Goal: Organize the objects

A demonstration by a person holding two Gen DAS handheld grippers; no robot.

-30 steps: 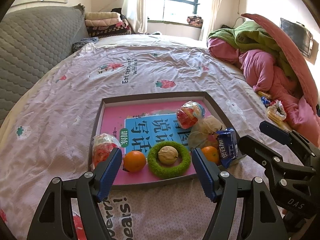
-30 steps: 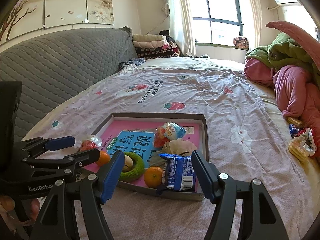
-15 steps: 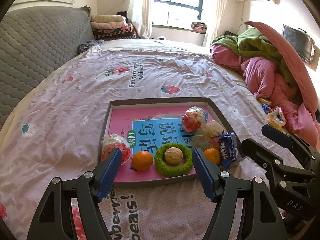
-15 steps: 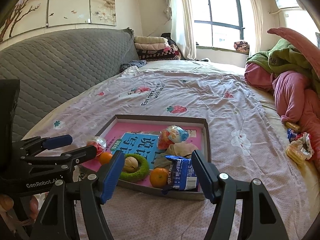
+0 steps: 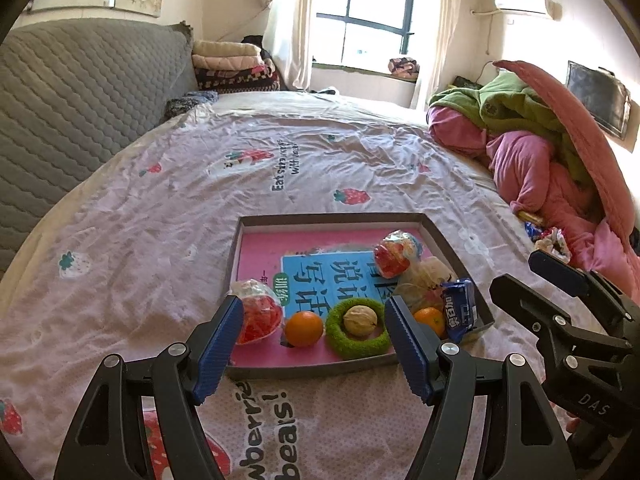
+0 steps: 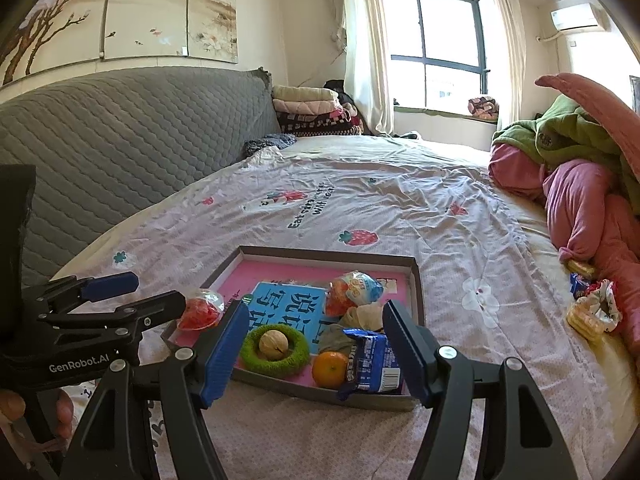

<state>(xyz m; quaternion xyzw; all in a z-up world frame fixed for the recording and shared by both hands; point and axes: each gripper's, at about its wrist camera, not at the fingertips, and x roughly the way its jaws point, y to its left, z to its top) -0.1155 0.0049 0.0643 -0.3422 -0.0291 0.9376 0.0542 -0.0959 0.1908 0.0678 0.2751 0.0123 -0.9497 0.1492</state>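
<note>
A shallow grey box (image 5: pixel 332 218) (image 6: pixel 416 280) lies on the bed, lined by a pink and blue book (image 5: pixel 328 276). Inside it a walnut (image 5: pixel 360 320) (image 6: pixel 273 343) rests in a green fuzzy ring (image 5: pixel 356 346) (image 6: pixel 276 360). Two oranges (image 5: pixel 304 328) (image 6: pixel 330 368), a blue snack packet (image 5: pixel 460 312) (image 6: pixel 372 364) and wrapped red sweets (image 5: pixel 258 312) (image 6: pixel 200 310) lie around it. My left gripper (image 5: pixel 314 350) hangs open in front of the box, nothing between its fingers. My right gripper (image 6: pixel 314 350) is open beside it, also holding nothing.
The strawberry-print sheet (image 5: pixel 240 168) spreads beyond the box. Pink and green bedding (image 5: pixel 540 152) is heaped at the right, with loose snack wrappers (image 6: pixel 592 308) at its foot. A grey quilted headboard (image 6: pixel 120 140) lines the left side. A person's fingers (image 6: pixel 60 412) hold the left gripper's handle.
Both grippers have drawn back and risen a little, so the box sits lower and farther off in each view. Both still stand open, and nothing in the box has moved.
</note>
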